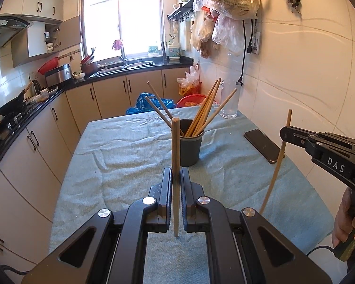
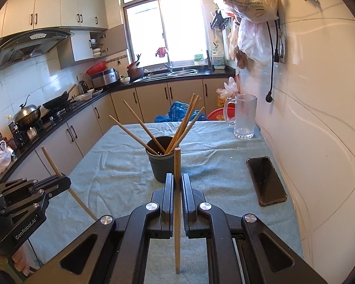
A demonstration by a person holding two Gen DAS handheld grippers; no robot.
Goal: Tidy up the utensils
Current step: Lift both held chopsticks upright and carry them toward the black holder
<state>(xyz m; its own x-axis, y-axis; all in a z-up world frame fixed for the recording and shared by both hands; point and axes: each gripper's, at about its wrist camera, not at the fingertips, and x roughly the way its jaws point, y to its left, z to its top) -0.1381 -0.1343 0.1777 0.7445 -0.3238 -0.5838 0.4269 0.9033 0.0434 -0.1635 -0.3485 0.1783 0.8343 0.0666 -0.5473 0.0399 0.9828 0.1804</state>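
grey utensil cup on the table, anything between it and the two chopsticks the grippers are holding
Nothing on the table blocks either path. The left gripper and right gripper each clamp a wooden chopstick over bare blue-green tablecloth. Only the wooden chopsticks already fanned out in the dark grey cup crowd its mouth.

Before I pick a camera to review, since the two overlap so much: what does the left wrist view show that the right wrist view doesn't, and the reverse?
Only the left wrist view: the right gripper from the side, shut on a chopstick, with the person's hand behind it.

Only the right wrist view: the left gripper from the side, shut on its chopstick, and a lidded pot on the stove.

Both: the dark cup of chopsticks, phone, glass mug and blue-green tablecloth.
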